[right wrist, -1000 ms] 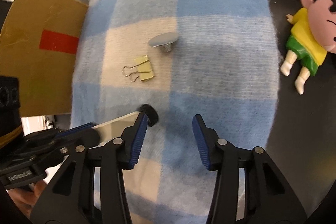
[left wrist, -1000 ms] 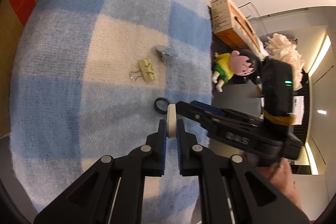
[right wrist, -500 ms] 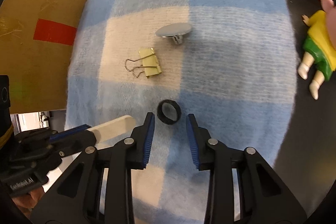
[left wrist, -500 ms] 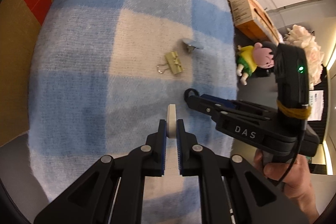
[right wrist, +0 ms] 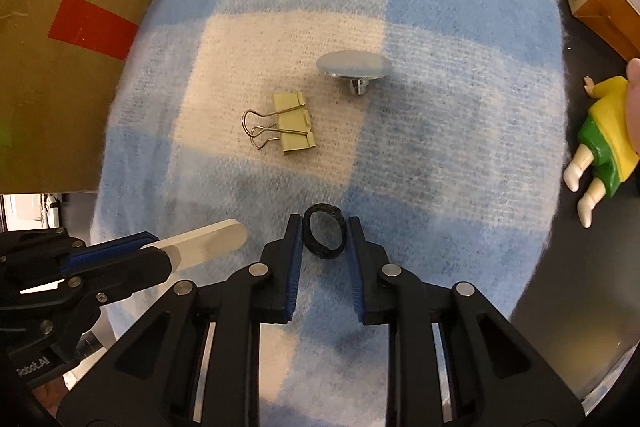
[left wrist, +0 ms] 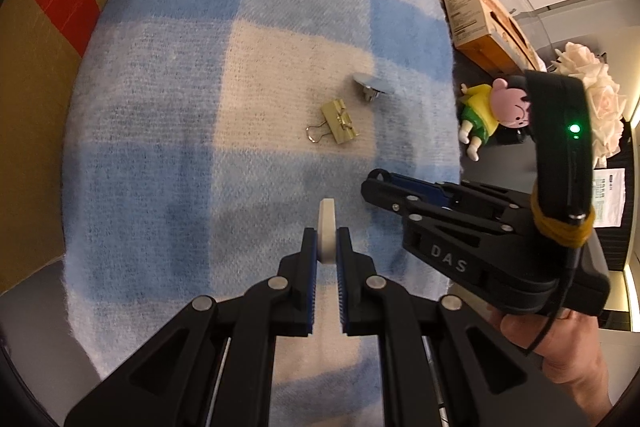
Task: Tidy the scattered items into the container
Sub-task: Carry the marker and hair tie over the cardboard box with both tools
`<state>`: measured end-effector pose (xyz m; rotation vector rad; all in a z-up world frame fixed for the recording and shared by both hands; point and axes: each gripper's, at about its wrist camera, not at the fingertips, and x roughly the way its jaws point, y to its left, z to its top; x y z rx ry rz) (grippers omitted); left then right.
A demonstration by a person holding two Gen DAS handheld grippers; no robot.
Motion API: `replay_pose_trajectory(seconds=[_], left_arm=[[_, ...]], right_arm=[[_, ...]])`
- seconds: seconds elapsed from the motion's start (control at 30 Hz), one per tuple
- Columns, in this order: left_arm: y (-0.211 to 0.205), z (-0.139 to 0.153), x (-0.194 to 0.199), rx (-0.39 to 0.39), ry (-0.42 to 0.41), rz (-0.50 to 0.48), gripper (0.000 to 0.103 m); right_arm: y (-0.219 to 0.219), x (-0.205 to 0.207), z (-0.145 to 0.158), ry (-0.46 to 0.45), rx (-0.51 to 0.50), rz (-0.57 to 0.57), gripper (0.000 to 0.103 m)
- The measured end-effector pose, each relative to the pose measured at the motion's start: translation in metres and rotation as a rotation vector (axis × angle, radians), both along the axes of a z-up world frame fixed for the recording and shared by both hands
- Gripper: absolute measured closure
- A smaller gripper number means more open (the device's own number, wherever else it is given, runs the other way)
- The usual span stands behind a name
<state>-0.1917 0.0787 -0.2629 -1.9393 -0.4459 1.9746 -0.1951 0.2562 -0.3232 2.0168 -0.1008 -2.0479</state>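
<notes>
Status: both grippers were loaded, nothing visibly binned yet. Left gripper (left wrist: 327, 247) was clamped on a flat white stick (right wrist: 208, 241), edge-on in its own view, jaws nearly closed around it. Right gripper (right wrist: 323, 239) was pinched on a small black ring (right wrist: 324, 234), jaws narrowed to the ring's width, ring upright between the pads over the blue-and-cream checked blanket (right wrist: 460, 107). Whether the ring was lifted off the cloth, couldn't tell. Left on the blanket: yellow binder clip (right wrist: 290, 129) and, just beside it, a chrome plug with flat round cap (right wrist: 354, 69). Cardboard box with red tape (right wrist: 68, 67) sat at the blanket's left edge, probably the container; interior not visible. Judgement: roughly halfway, two items gripped, two to go.
</notes>
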Motion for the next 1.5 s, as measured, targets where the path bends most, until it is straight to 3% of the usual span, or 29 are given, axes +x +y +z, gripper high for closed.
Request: replay_pose_trajectory(seconds=[0.2,0.5,0.9,1.03,1.17,1.23,1.5], left_arm=[[0.003,0.019,0.0,0.009,0.027,-0.006,0.094],[0.006,0.072,0.012,0.009,0.112,-0.042,0.094],[-0.004,0.147,0.042,0.024,0.238,-0.036,0.094],[-0.011,0.172,0.048,0.033,0.287,-0.031,0.094],[-0.022,0.193,0.052,0.04,0.331,-0.014,0.094],[-0.031,0.203,0.055,0.043,0.351,0.001,0.094],[-0.069,0.224,0.062,0.062,0.395,0.052,0.094]], right_arm=[[0.035,0.001,0.028,0.027,-0.014,-0.017,0.081],[0.003,0.003,0.107,0.105,-0.037,-0.055,0.081],[0.01,0.031,0.207,0.256,-0.053,-0.096,0.081],[-0.025,0.04,0.243,0.302,-0.061,-0.101,0.081],[-0.021,0.063,0.271,0.35,-0.055,-0.085,0.081],[-0.043,0.075,0.286,0.368,-0.055,-0.075,0.081],[-0.083,0.09,0.332,0.426,-0.042,-0.02,0.081]])
